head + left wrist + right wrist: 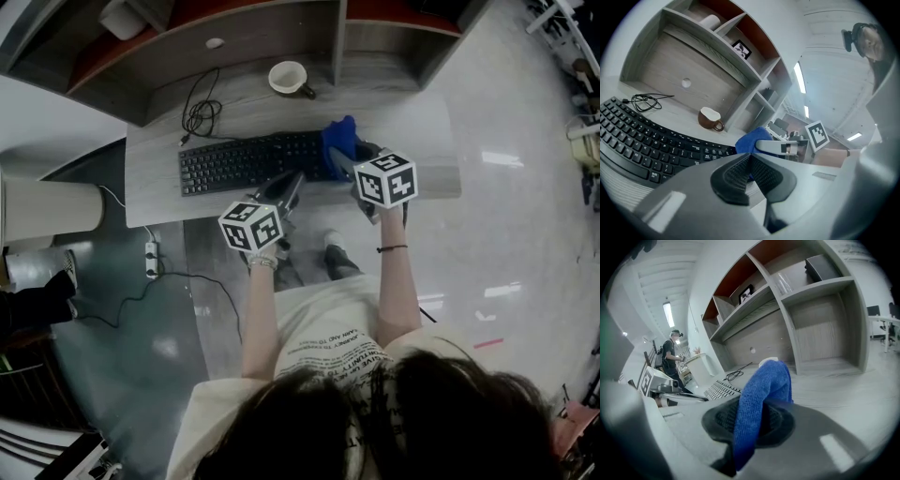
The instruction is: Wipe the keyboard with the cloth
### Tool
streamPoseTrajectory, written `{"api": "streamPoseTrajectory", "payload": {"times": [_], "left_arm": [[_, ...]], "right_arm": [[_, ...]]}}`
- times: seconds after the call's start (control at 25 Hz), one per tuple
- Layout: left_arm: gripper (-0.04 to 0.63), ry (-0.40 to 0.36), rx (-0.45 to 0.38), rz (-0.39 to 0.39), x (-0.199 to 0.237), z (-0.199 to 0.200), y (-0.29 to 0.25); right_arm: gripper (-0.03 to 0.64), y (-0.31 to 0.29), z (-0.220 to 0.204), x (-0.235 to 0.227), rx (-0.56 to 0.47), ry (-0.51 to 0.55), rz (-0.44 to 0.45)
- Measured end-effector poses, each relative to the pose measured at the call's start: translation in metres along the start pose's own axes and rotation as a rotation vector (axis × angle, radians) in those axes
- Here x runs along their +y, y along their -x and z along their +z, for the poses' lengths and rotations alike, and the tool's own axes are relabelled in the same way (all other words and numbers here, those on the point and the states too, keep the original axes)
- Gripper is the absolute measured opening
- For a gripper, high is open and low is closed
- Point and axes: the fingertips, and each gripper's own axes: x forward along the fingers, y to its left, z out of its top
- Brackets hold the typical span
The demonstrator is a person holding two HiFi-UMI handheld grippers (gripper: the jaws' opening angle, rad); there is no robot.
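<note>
Lines of dark capital print on the person's pale shirt [330, 352], lower centre of the head view, too small to read surely, white key legends on the keyboard [642, 140], left of the left gripper view, illegible

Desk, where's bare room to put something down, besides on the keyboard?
Bare desk lies right of the mug, beyond the cloth held in the right gripper; a smaller patch sits between the cable and the mug. The keyboard fills the front, with the left gripper at its edge.
</note>
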Motion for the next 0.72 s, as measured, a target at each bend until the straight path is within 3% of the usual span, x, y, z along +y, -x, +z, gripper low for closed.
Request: {"api": "streamPoseTrajectory", "payload": {"times": [0.72], "left_arm": [[0.005, -0.001, 0.011, -0.027, 0.031, 0.014, 0.029]], "right_arm": [[0.058, -0.029, 0.005, 0.025, -0.010, -0.033, -0.041]]}}
